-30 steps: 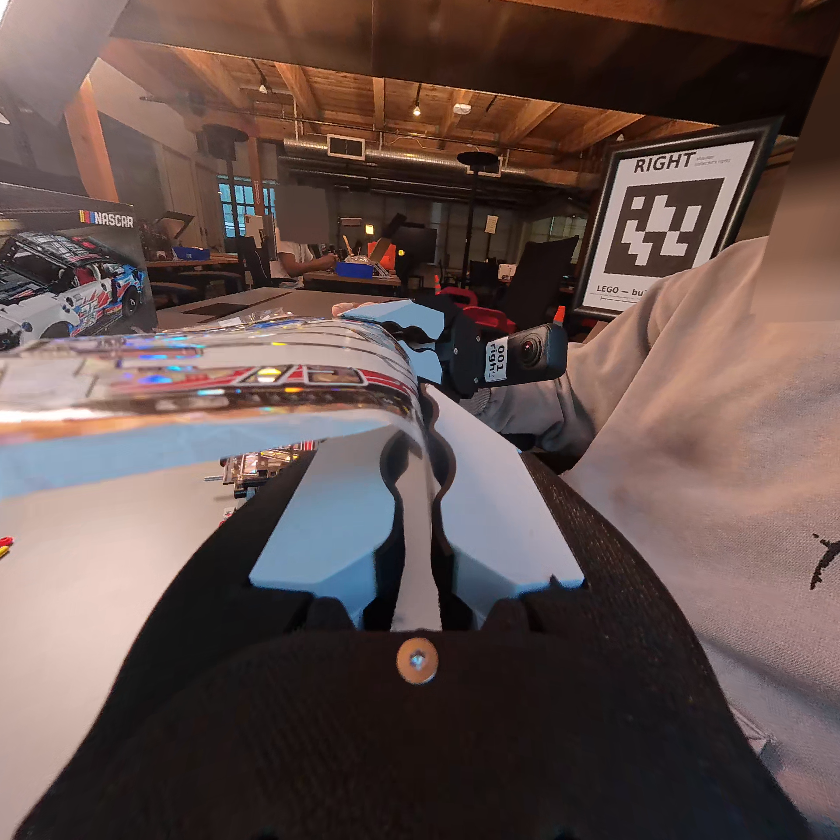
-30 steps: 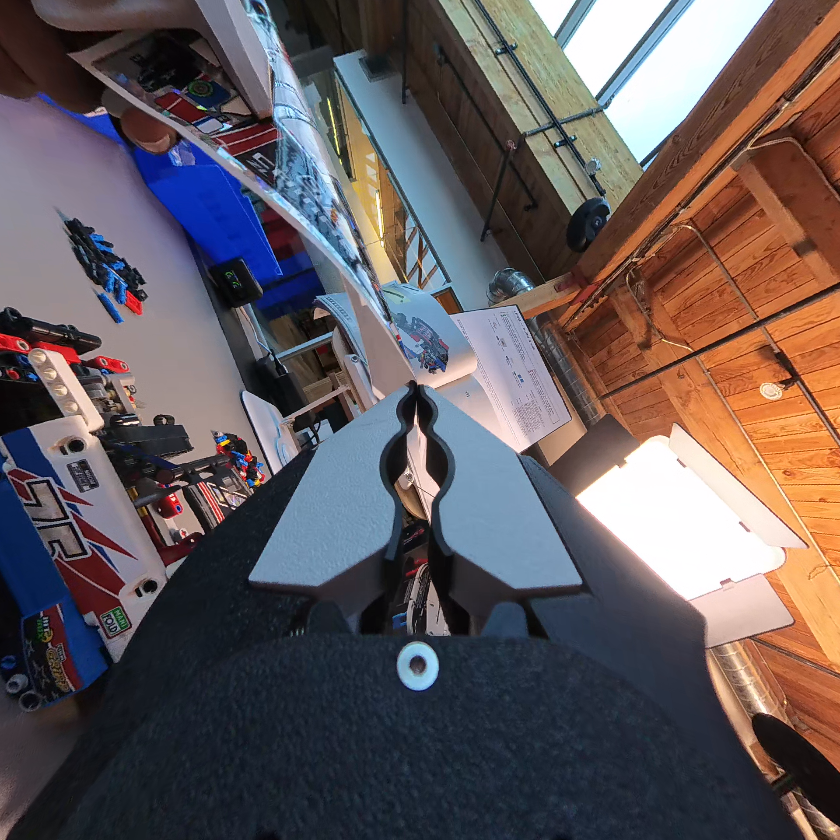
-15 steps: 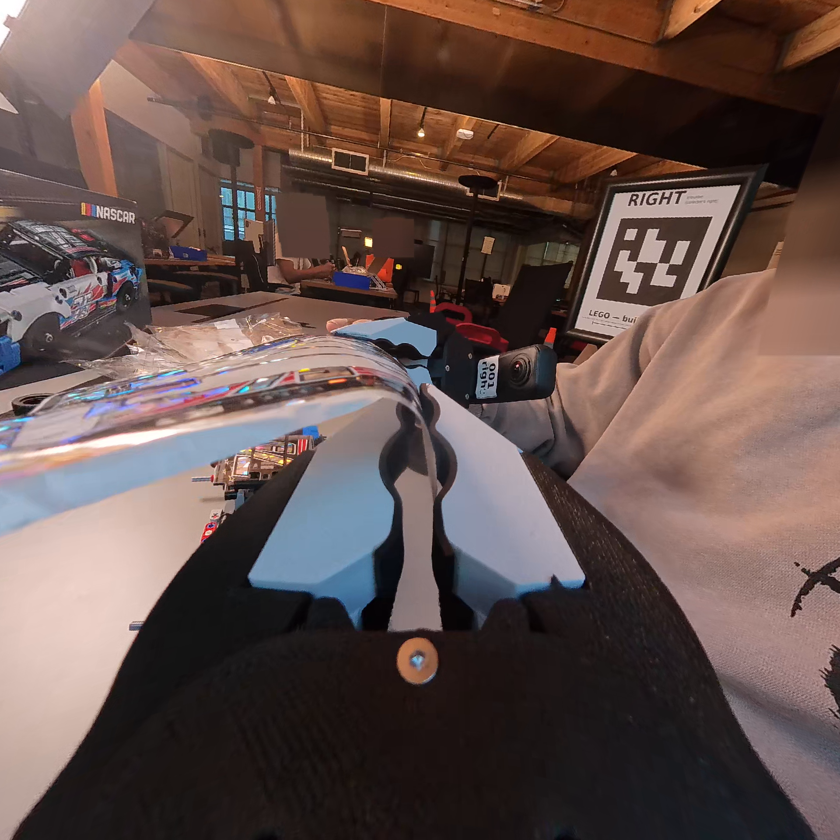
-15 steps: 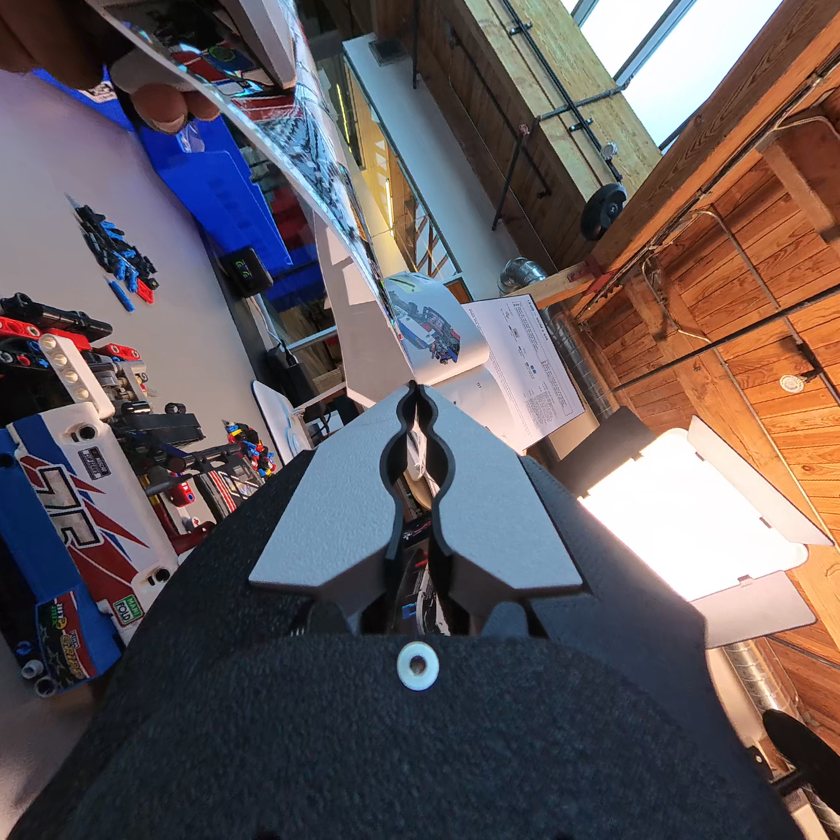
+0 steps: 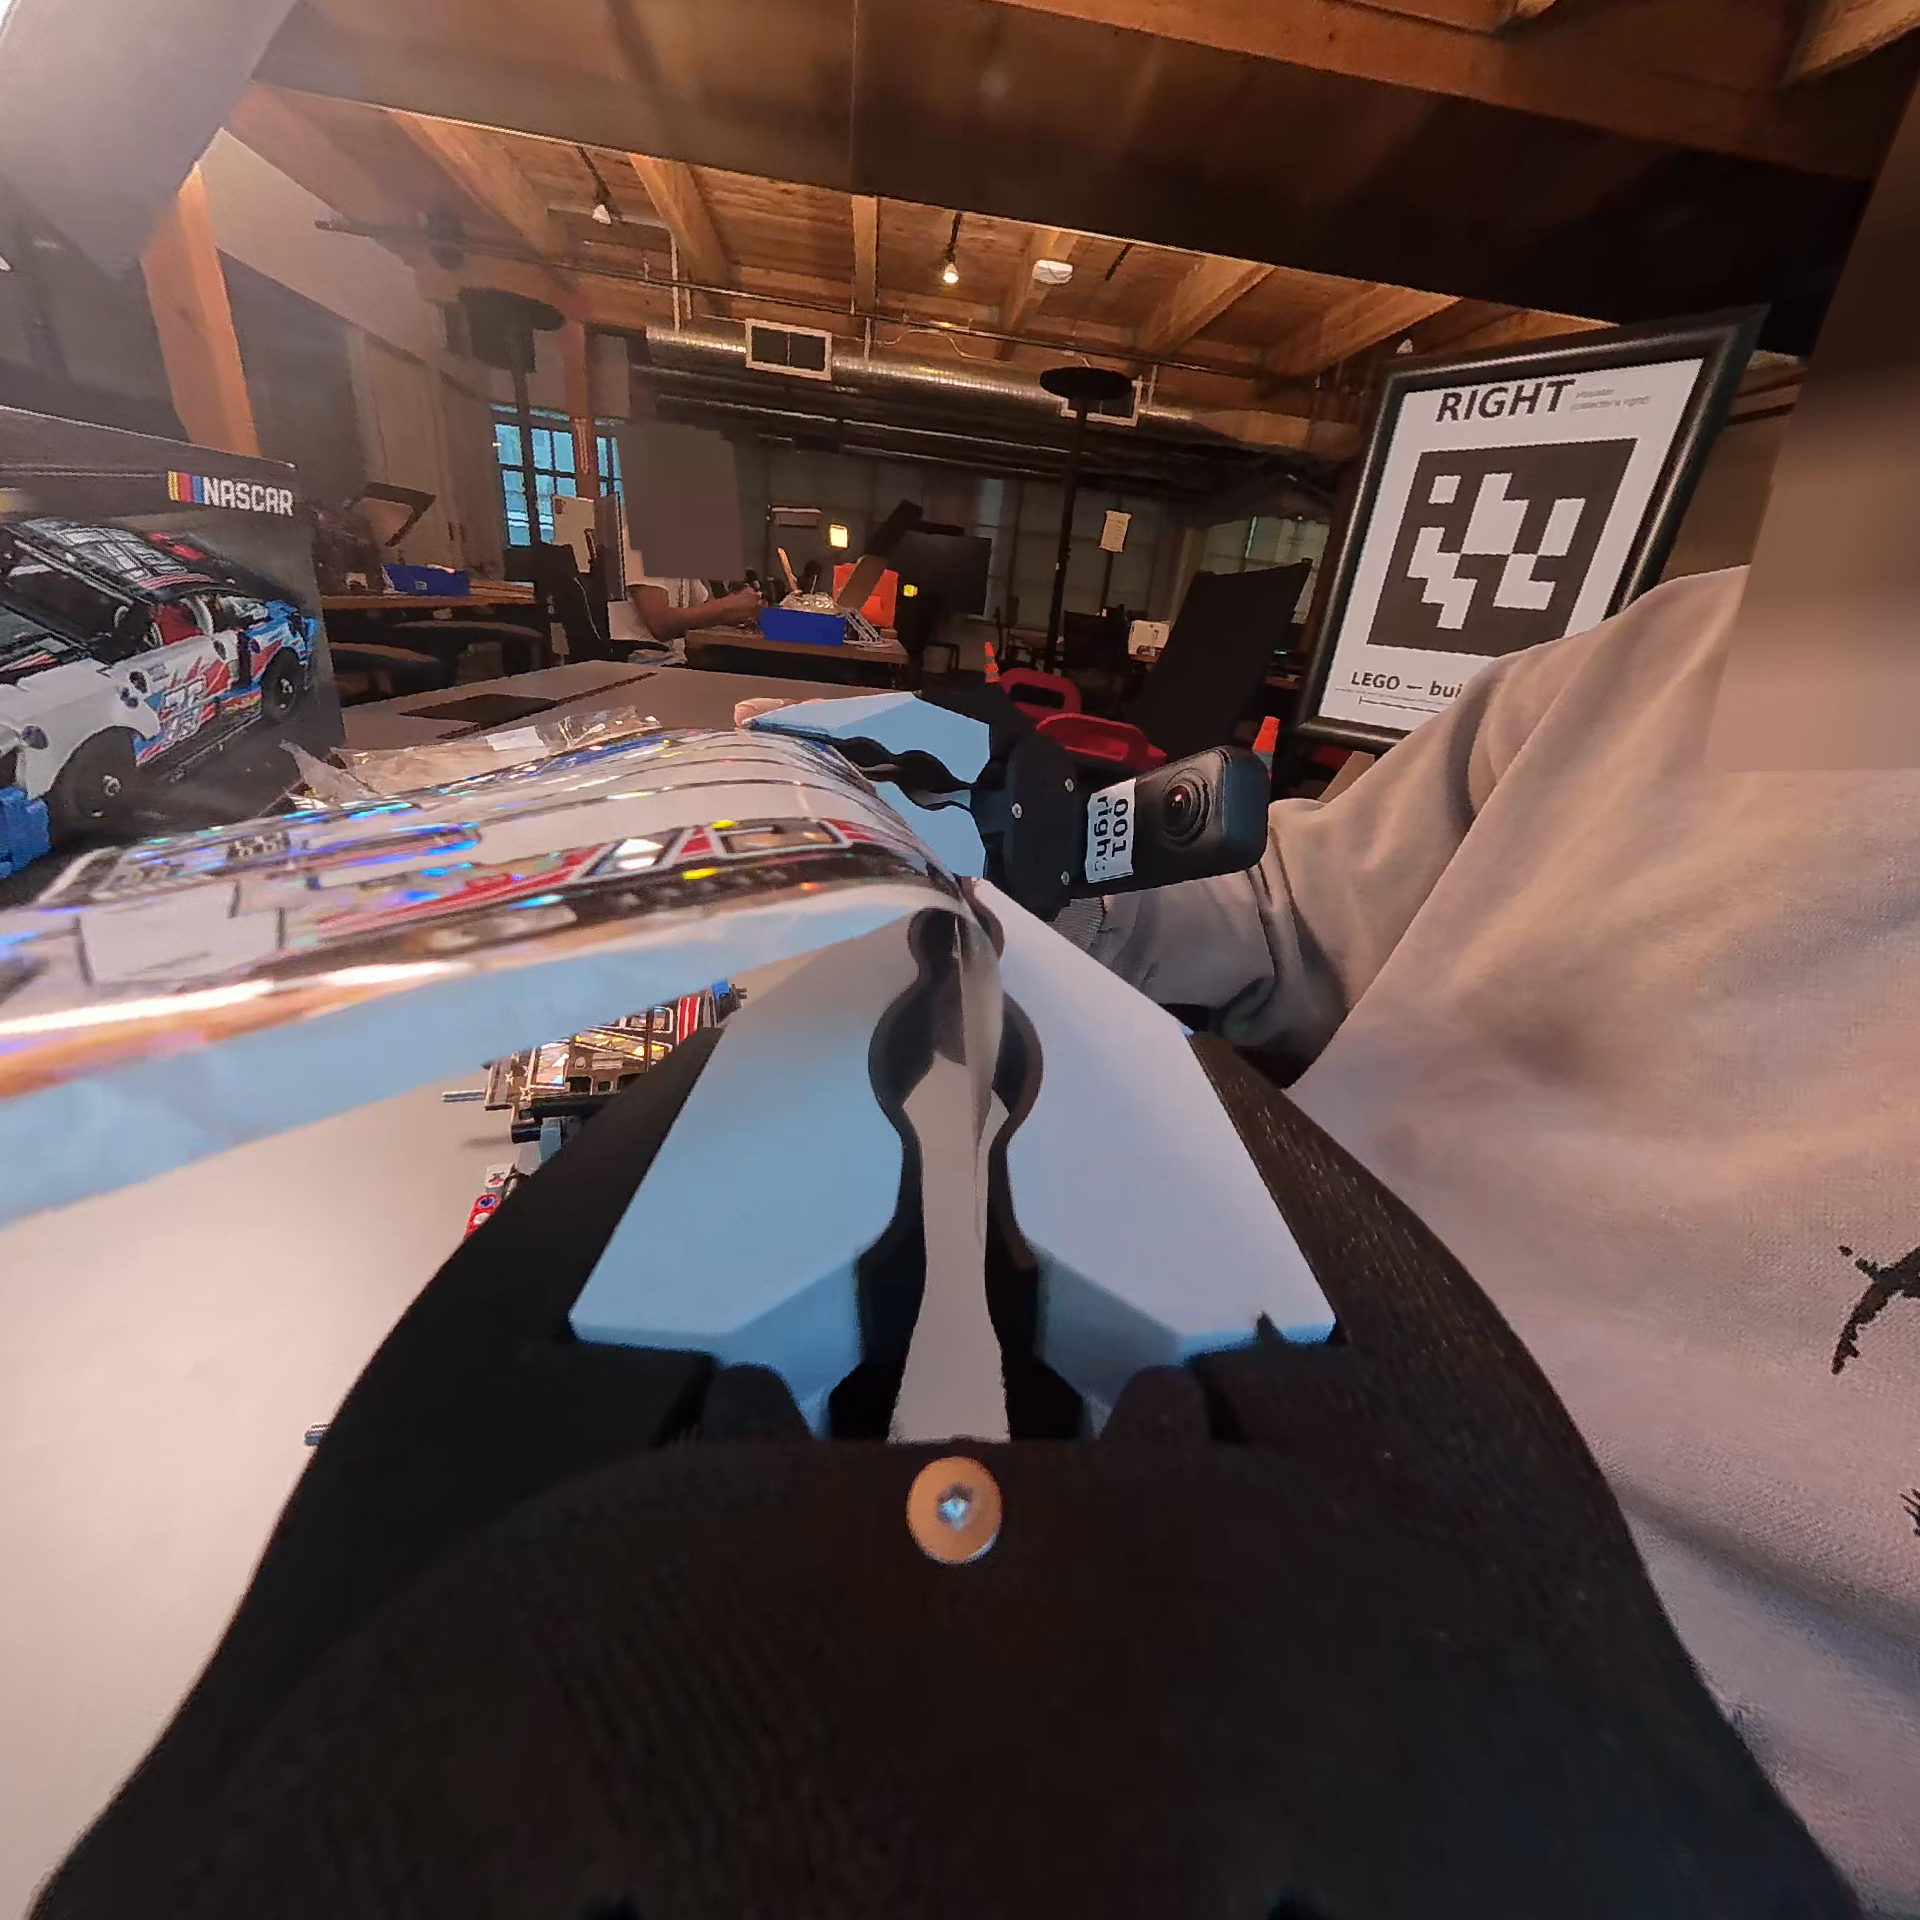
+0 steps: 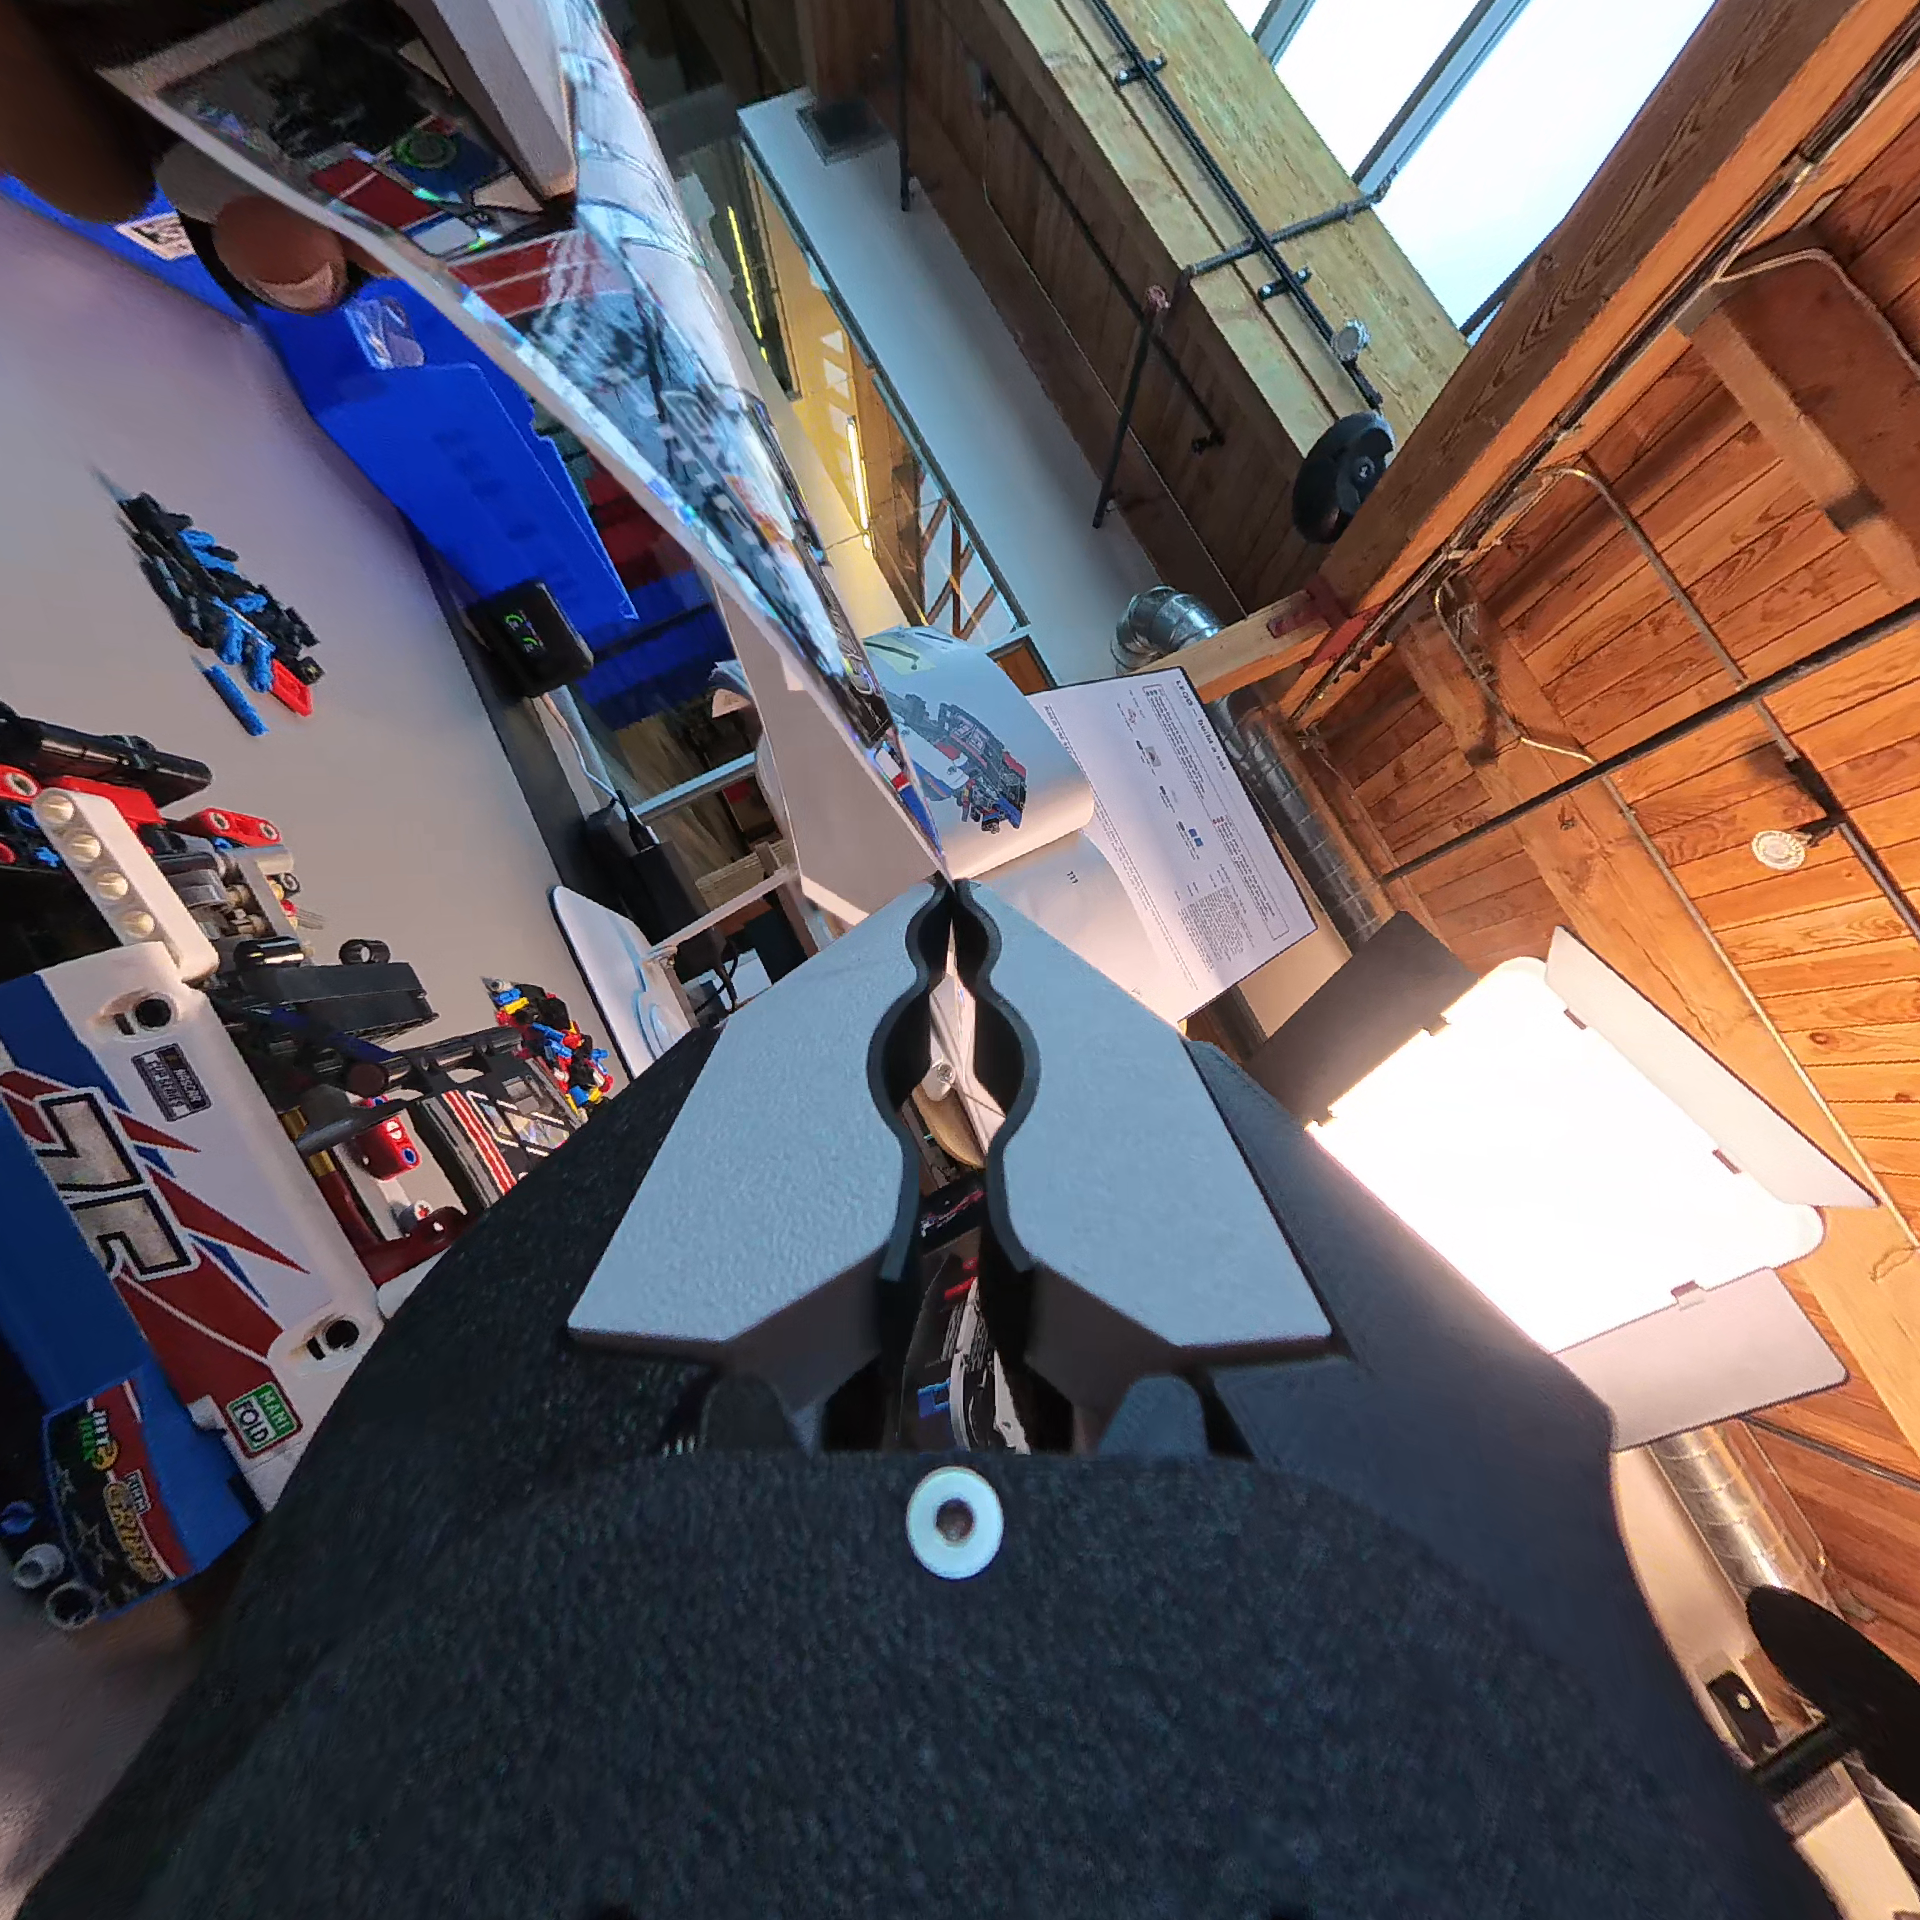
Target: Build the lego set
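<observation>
My left gripper is shut on one end of a glossy sticker sheet, which arches up and over to the left above the table. My right gripper is shut on the same sheet, which runs from its fingertips up to the upper left. The right gripper also shows in the left wrist view, at the sheet's far edge. A partly built white, blue and red lego car lies on the table to the right gripper's left. Part of it shows under the sheet.
The lego box stands at the far left and a framed marker sign at the right. A sleeve fills the right side. Loose pieces, a blue bin, an open instruction booklet and a bright light panel are around. My hands' fingertips stand some 12 centimetres from each other.
Both grippers have kept hold of the sticker sheet. The sheet and both views have shifted slightly, and the fingers at the sheet's far corner have moved a little.
</observation>
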Available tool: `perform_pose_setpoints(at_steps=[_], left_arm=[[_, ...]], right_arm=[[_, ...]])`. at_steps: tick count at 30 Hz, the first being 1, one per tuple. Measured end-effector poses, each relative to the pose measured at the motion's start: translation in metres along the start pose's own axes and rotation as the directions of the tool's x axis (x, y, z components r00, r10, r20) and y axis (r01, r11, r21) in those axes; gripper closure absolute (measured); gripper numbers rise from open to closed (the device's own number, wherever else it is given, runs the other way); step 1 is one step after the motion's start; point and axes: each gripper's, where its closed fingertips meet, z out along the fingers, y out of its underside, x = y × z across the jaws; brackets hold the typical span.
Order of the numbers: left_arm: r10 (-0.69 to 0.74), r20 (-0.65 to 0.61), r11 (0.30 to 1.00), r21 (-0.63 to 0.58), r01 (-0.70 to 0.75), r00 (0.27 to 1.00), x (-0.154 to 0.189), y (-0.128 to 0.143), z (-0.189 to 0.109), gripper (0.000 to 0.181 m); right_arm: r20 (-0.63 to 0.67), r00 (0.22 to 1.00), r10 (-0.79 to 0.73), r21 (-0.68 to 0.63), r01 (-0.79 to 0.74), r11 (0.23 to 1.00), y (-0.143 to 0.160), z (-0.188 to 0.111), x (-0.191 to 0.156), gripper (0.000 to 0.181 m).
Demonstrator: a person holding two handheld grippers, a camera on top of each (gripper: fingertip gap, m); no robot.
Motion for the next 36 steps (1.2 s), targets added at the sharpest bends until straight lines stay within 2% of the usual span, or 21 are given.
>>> perform_pose_setpoints(at_steps=[12,16,21,25,31,36], left_arm=[[0.053,-0.013,0.998,-0.045,-0.053,0.999,0.006,0.008,0.003,0.181],[0.069,-0.009,0.995,-0.066,-0.069,0.998,0.006,0.011,0.005,0.181],[0.071,0.005,0.995,-0.068,-0.07,0.997,0.004,0.012,0.006,0.181],[0.078,0.023,0.995,-0.07,-0.076,0.997,0.001,0.014,0.007,0.181],[0.09,0.04,0.992,-0.088,-0.086,0.995,-0.002,0.018,0.008,0.181],[0.151,0.068,0.98,-0.141,-0.141,0.986,-0.004,0.026,0.011,0.181]], right_arm=[[-0.019,0.999,0.031,-0.018,-0.032,0.999,0.005,0.0,0.005,0.181],[-0.016,0.987,0.163,-0.03,-0.163,0.986,0.012,0.001,0.01,0.178],[-0.004,0.939,0.343,-0.044,-0.343,0.938,0.022,0.001,0.015,0.176],[0.005,0.866,0.499,-0.053,-0.499,0.865,0.029,0.002,0.019,0.175],[0.017,0.815,0.579,-0.054,-0.577,0.815,0.033,0.001,0.021,0.173],[0.028,0.735,0.678,-0.048,-0.677,0.735,0.035,0.001,0.025,0.174]])
